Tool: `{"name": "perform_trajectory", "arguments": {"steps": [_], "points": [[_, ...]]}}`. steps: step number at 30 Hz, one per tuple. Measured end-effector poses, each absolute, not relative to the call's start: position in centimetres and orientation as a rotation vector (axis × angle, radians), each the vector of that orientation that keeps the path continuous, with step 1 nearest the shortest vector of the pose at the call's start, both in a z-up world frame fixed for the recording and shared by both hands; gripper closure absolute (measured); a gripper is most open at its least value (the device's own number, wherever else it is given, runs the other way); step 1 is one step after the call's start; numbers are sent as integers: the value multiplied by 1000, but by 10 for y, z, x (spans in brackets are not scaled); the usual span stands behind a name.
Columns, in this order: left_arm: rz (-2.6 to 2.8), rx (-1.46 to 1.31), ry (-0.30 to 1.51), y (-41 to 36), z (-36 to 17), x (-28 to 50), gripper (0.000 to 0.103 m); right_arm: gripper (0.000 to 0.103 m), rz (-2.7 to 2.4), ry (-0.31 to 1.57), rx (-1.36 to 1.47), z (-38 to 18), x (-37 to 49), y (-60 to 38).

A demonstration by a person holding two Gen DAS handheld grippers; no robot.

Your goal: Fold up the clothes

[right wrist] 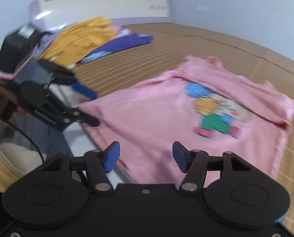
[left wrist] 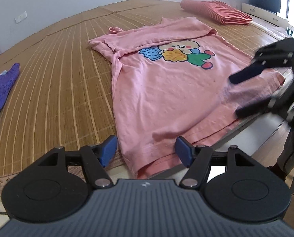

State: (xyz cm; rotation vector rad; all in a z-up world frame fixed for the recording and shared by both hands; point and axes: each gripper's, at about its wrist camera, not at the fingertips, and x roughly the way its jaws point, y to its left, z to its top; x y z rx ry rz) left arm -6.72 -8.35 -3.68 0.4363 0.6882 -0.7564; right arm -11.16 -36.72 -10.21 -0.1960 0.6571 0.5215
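Both the left gripper [left wrist: 146,151] and right gripper [right wrist: 146,157] hang with fingers wide, empty, over the pink T-shirt's [left wrist: 166,90] hem; pinch both hem corners evenly before lifting.

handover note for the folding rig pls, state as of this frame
Left gripper: open, nothing held, fingers either side of the near hem corner of the pink T-shirt.
Right gripper: open, nothing held, over the hem at the other side.
Shirt: print side up on the bamboo mat, hem at the bed edge; top part, with one sleeve, already folded down over the chest.
Elsewhere: folded striped garment at the far end; purple garment and yellow garment unfolded to the side.
Left to do: probably grasp the hem corners, finish folding the shirt, then the pile.
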Motion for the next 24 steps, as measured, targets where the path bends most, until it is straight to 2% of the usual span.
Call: {"name": "perform_trajectory", "arguments": {"steps": [3,5,24], "points": [[-758,416,695,-82,-38,-66,32,48,560,671,-245,-111,-107,-343],[-762,400,699,-80,-39,-65,32,57,576,682,-248,-115,-104,-336],[-741,342,664,-58,-36,-64,32,59,615,663,-332,-119,-102,-316]]}}
